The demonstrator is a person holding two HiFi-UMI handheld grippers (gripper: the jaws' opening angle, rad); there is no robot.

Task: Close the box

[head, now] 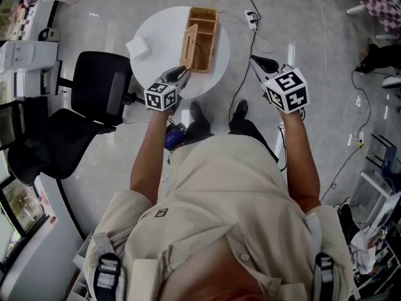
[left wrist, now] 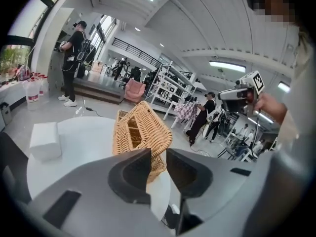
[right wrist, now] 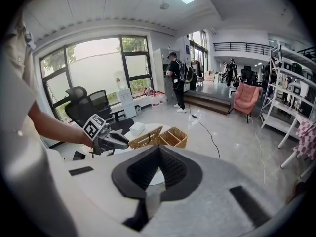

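A wicker box [head: 205, 39] lies on a round white table [head: 156, 27], with its lid [head: 188, 46] tilted up along the left side. In the left gripper view the lid [left wrist: 143, 125] leans over the box just past my left gripper [left wrist: 158, 154]. Its jaws stand a narrow gap apart, with the lid's near corner showing in the gap and no pad pressing on it. From above, that gripper [head: 182, 75] is at the lid's near end. My right gripper [head: 255, 60] hangs off the table to the right, shut and empty [right wrist: 158, 148].
A white block [head: 138, 47] sits on the table left of the box. A black office chair [head: 100, 86] stands left of the table. A power strip [head: 252, 19] and cables lie on the floor to the right. Other people stand far off.
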